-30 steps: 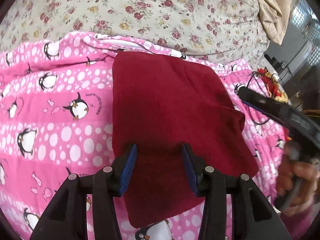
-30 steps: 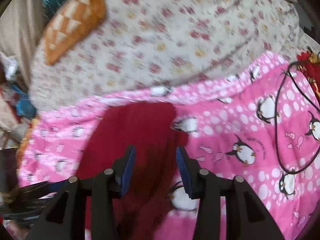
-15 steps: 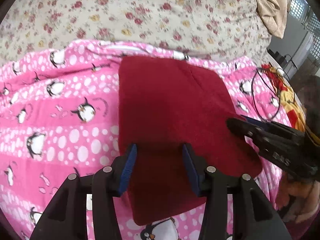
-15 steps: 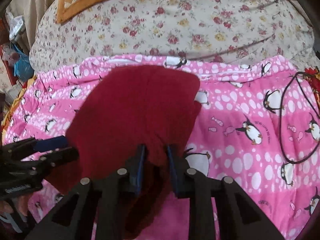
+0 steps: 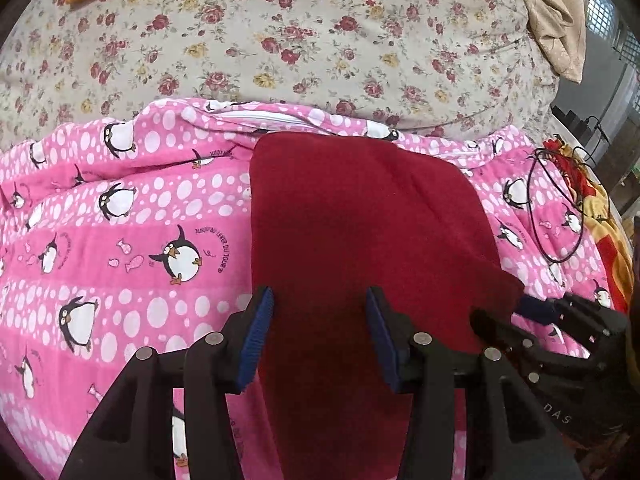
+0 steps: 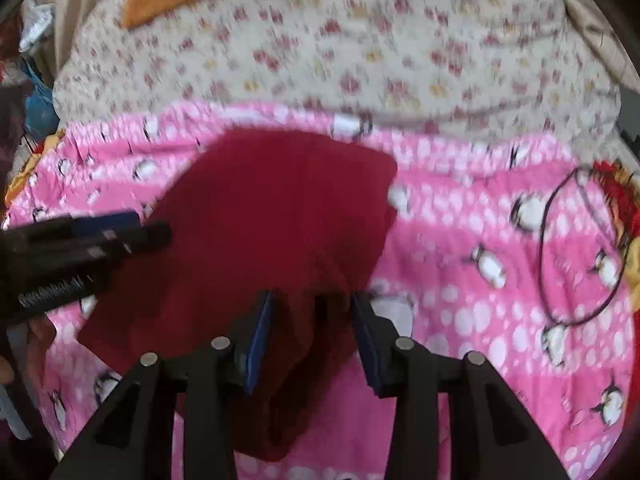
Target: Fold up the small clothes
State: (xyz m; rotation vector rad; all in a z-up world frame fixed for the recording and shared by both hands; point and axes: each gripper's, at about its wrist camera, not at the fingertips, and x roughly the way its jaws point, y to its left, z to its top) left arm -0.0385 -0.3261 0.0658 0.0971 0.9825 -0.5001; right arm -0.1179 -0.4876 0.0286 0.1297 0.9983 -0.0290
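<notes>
1. The dark red cloth (image 5: 360, 240) lies flat on a pink penguin blanket (image 5: 120, 240) spread over the bed, with a flowered sheet (image 5: 280, 40) beyond it toward 12 o'clock.
2. Seen from the left tool (image 5: 320, 332), the cloth runs lengthwise from 6 to 12 o'clock, its near part lying directly under the spread jaws. The pads do not pinch it, so this tool grasps nothing.
3. The right tool (image 6: 312, 332) sits at the cloth's right-hand near corner. Its jaws have just been opening, with bunched cloth between them but no pad pressing it.
4. In the left view that tool shows at 4 o'clock, touching the cloth's edge, so I judge the right hand nearer to a liftable corner.
5. The cloth looks soft, plain and matte, a rounded rectangle with one rumpled corner.
6. A black cord loop (image 5: 560, 208) lies well apart at 2 o'clock.
</notes>
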